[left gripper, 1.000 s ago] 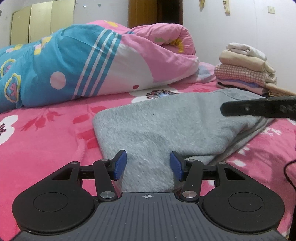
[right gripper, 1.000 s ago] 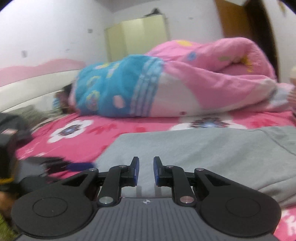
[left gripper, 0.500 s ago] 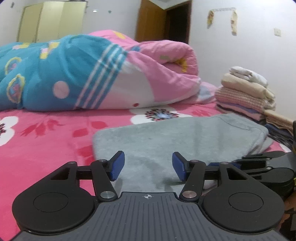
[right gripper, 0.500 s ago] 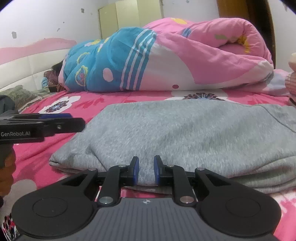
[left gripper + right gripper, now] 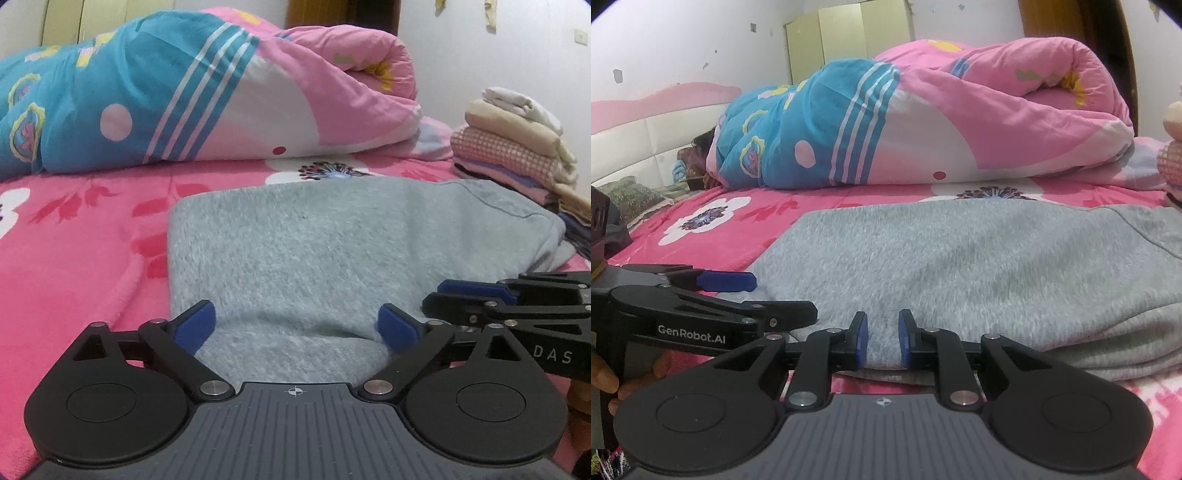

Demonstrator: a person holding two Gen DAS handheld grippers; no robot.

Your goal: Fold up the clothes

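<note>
L gripper (image 5: 297,326): jaws have just been opening and now stand spread wide. Near edge of the grey garment (image 5: 332,258) sits between the blue pads (image 5: 195,325), but neither pad presses it, so that edge is let go. Judged: a fold has just been laid and released on this side.

Garment: lies folded on the pink bedspread (image 5: 74,236), layers showing at its near and R edges. Pink/blue quilt (image 5: 192,92) sits well behind it; stack of folded clothes (image 5: 517,147) is behind it to the R.

R gripper (image 5: 882,339): jaws close together, as 1 s ago, with the garment's near edge in the narrow gap. Pads look to touch the cloth; a firm pinch can't be confirmed. In the L view it lies just R of the L gripper, at the garment's near-R corner.

Implication: one side freed, other prob. still gripped. Fold looks nearly done; R release or a further fold is the likely next step. Risk: tugging R could skew the layers.
</note>
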